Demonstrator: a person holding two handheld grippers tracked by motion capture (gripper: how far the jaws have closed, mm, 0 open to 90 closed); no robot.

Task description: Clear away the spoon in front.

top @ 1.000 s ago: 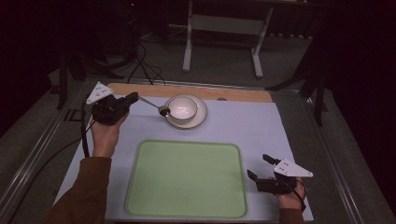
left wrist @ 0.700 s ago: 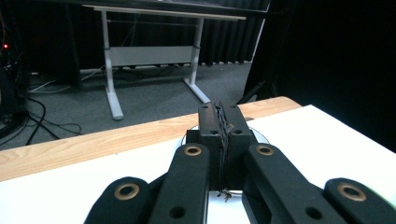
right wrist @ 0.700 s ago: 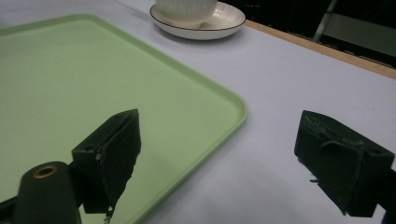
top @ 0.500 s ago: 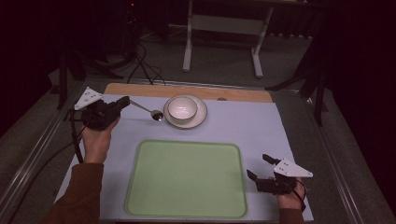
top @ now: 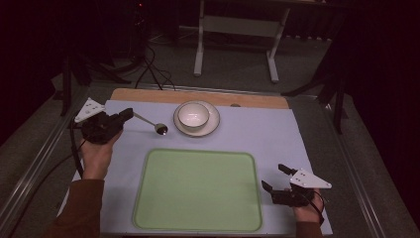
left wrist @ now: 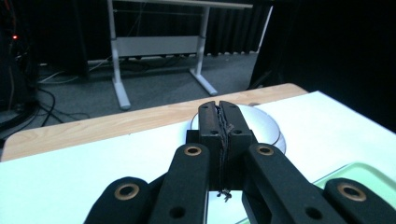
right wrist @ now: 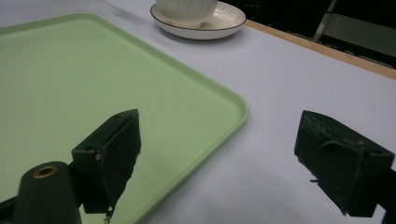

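Left claw (top: pixel 128 114) is pinching the spoon (top: pixel 151 124) by its handle tip, upper left of the frame, bowl end hovering over the worktop (top: pixel 257 134). Thin, stiff, slick metal, so grip mid-handle.

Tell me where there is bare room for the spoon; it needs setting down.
The green tray is bare throughout. White mat between bowl and right gripper is free too. Around the saucer it is crowded, where the left gripper holds the spoon.

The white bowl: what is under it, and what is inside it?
The white bowl stands on a white plate with a dark rim. Its inside looks empty in the high view. The middle of the plate is covered by the bowl, so that part cannot be seen.
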